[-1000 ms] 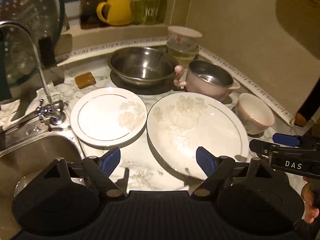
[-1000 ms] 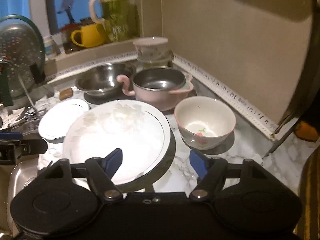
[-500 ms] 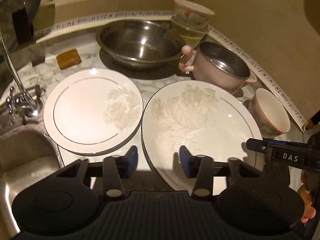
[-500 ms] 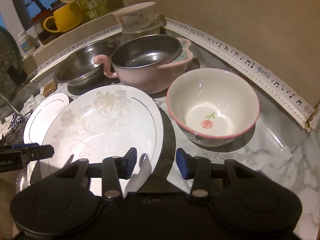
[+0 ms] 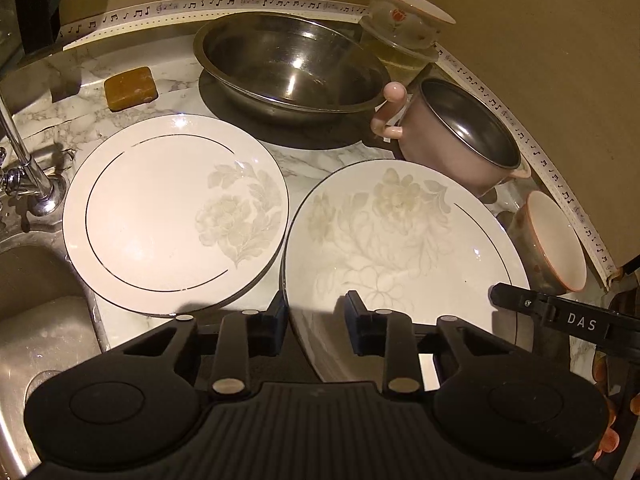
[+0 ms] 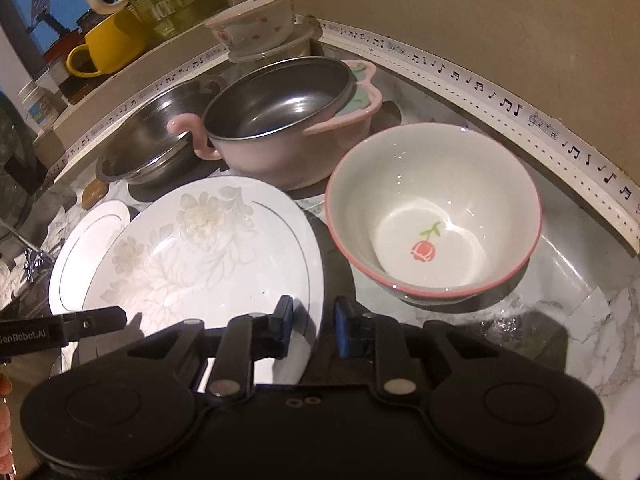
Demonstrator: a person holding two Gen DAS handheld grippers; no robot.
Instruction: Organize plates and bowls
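Closing: both grippers, jaws narrowing on the big plate's near rim
Left gripper: straddles left near edge of big plate; rim between the blue pads; small gap shows, can't tell if pads press yet
Right gripper: straddles right near edge of same plate; rim between pads, small gap, contact unclear
Big plate: floral, on marble counter, between small plate and rose bowl; far edge near the pink pot
Small plate: left of big plate, just beside it, flat, next to tap and sink
Steel bowl: behind both plates, upright
Pink pot: steel-lined, right of steel bowl, handle toward it
Rose bowl: upright, right of big plate, near wall tape
Stacked bowl: back corner, sits on a clear container
Soap: brown bar, left of steel bowl
Yellow mug: on ledge behind counter
Other gripper arm: each view shows the opposite tool's black arm at the plate's side
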